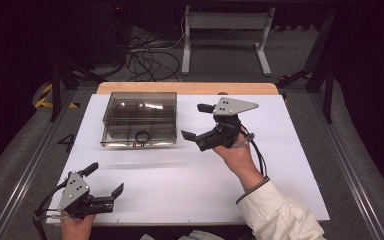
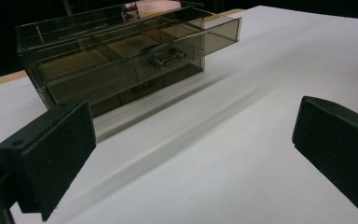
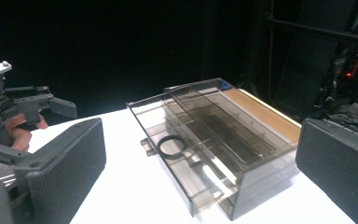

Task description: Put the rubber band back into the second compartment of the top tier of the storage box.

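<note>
So the right gripper (image 1: pixel 198 121) is hanging over the table just right of the drawer box (image 1: pixel 139 119), jaws spread wide with nothing between them. It's tilted toward the box, near its right end but not touching it.

The box is smoky clear plastic, sitting on the far left part of the white table (image 1: pixel 280 165). Its top drawer (image 3: pixel 200 154) looks pulled out a bit toward the near side, and there's a small black ring (image 1: pixel 142 136) lying in that drawer, near the front wall. There's a little handle (image 2: pixel 167 59) on the drawer front.

The left gripper (image 1: pixel 102 180) is way back at the near left corner, also wide open and empty, well apart from everything.

My read: this is the reach-in step, going for either the ring or the drawer. Next move probably needs the right gripper to come down over the drawer and line its jaws up on the ring, which looks thin and flat, so a fiddly pinch.
</note>
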A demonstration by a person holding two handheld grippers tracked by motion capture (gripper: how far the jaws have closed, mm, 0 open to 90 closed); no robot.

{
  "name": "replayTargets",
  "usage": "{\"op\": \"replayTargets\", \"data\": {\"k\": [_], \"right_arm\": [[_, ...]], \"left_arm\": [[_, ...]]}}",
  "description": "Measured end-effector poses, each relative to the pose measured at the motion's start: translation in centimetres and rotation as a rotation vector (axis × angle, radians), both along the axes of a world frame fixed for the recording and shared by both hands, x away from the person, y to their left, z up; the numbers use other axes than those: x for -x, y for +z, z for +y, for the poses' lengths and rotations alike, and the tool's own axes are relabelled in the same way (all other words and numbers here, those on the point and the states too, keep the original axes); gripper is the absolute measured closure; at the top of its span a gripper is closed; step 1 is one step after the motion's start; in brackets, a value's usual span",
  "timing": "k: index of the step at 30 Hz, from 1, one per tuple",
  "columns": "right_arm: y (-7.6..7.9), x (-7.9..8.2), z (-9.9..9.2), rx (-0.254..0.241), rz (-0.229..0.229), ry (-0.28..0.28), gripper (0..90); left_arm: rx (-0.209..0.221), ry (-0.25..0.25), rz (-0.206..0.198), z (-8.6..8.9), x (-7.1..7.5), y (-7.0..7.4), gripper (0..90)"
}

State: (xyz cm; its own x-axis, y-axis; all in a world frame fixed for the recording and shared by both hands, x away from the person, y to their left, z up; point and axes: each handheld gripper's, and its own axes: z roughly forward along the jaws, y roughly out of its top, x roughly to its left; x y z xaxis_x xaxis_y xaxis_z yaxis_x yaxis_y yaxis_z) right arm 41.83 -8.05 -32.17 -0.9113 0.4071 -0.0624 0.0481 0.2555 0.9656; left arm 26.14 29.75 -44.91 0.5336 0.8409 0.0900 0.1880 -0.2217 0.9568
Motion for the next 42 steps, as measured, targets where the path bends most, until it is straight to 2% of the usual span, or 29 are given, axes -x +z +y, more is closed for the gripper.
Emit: {"op": "replayTargets", "data": {"k": [7, 11, 17, 21, 27, 29, 31, 42], "right_arm": [[-0.1, 0.6, -2.5, 0.029, -0.029, -0.053, 1.6], [-0.1, 1.2, -4.2, 0.027, -0.046, -0.079, 1.1], [-1.4, 2.3, -6.4, 0.074, -0.058, -0.113, 0.0], [-2.5, 3.0, -8.0, 0.087, -0.034, -0.147, 0.0], [-4.4, 3.7, -10.4, 0.072, 0.002, -0.188, 0.0], [-5.0, 3.9, -11.1, 0.085, 0.016, -0.198, 0.0], [-5.8, 4.3, -11.8, 0.075, 0.011, -0.206, 0.0], [-9.5, 5.4, -14.9, 0.053, 0.055, -0.257, 0.0]], "left_arm": [[0.005, -0.005, -0.002, -0.2, -0.2, 0.1, 0.3], [0.003, -0.005, -0.008, -0.2, -0.3, 0.2, 0.3], [0.005, -0.008, -0.008, -0.3, -0.5, 0.2, 0.3], [0.002, -0.010, -0.009, -0.4, -0.5, 0.2, 0.3], [0.014, -0.011, -0.009, -0.4, -0.6, 0.3, 0.3], [0.019, -0.013, -0.005, -0.4, -0.5, 0.3, 0.3], [0.016, -0.011, -0.011, -0.3, -0.6, 0.3, 0.3], [0.012, -0.016, -0.016, -0.7, -0.9, 0.4, 0.3]]}}
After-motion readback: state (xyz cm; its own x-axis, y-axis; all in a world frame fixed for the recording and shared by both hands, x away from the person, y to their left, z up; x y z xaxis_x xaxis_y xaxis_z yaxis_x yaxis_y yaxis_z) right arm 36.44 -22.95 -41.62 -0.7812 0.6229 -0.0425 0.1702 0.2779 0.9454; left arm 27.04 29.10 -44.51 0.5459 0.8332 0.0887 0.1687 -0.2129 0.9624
